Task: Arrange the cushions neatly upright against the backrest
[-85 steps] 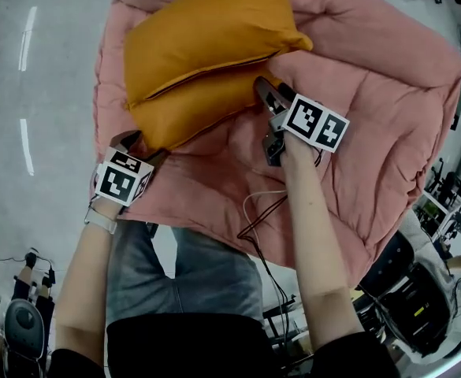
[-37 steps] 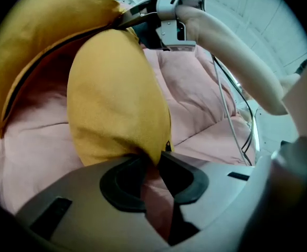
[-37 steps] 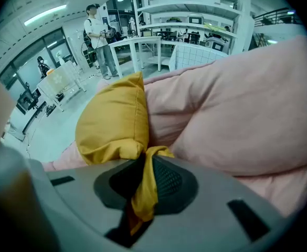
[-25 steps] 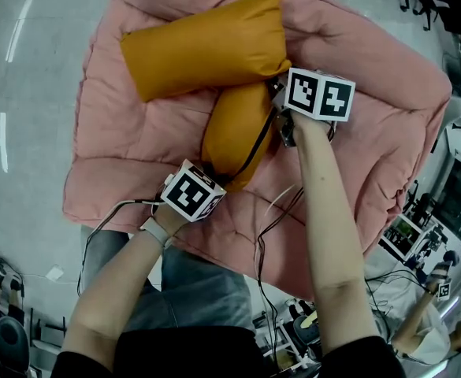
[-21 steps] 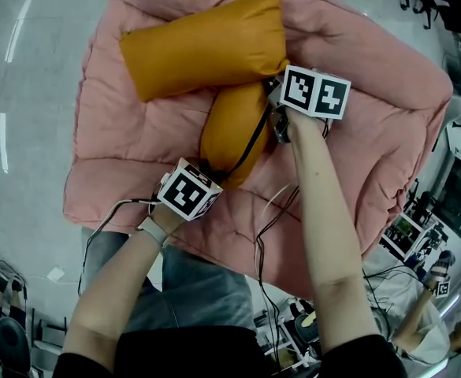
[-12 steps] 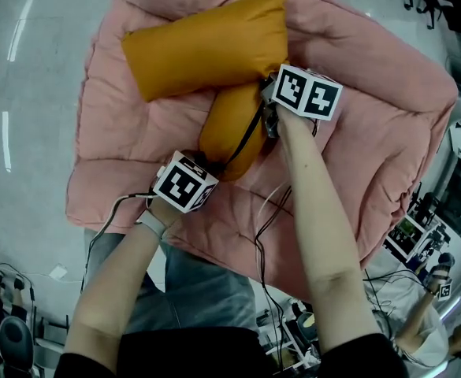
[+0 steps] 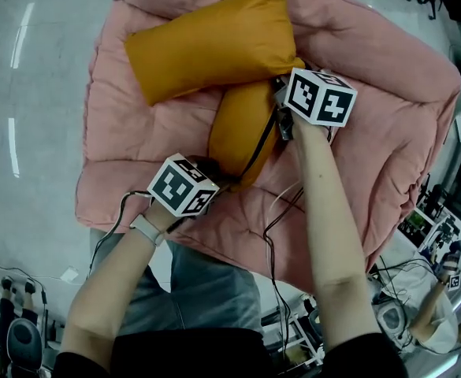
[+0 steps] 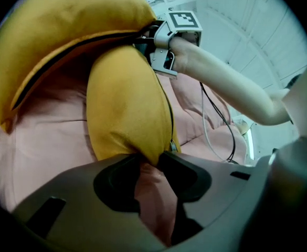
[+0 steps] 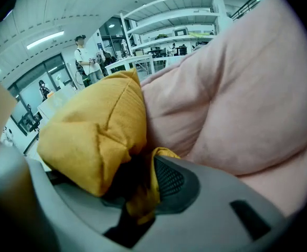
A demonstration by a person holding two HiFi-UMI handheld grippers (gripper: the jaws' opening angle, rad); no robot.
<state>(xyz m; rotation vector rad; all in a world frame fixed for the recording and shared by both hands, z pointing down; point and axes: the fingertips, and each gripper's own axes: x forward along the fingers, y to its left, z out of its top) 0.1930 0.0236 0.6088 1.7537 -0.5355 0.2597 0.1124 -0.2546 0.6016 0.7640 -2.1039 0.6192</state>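
Two orange cushions lie on the pink sofa (image 7: 372,132). One cushion (image 7: 206,42) rests crosswise against the backrest. The second cushion (image 7: 242,132) (image 8: 124,101) lies end-on below it, between my grippers. My left gripper (image 7: 214,176) (image 8: 149,167) is at its near corner; the jaws are opening and the corner's tip still sits loosely between the fingertips. My right gripper (image 7: 280,116) (image 9: 143,182) is at the far corner (image 9: 90,135) by the backrest. Its jaws are opening too, but bunched orange fabric is still pinched against the pad.
Grey floor (image 7: 41,132) lies left of the sofa. Black and white cables (image 7: 273,235) trail over the seat's front edge beside the person's legs (image 7: 191,290). Equipment (image 7: 435,227) stands at the right. Shelves and standing people (image 9: 85,56) are far behind.
Earlier the lower cushion lay crosswise under the upper one; it now lies end-on. In the last second both grippers and the cushion shifted only slightly, and the left jaws have parted.
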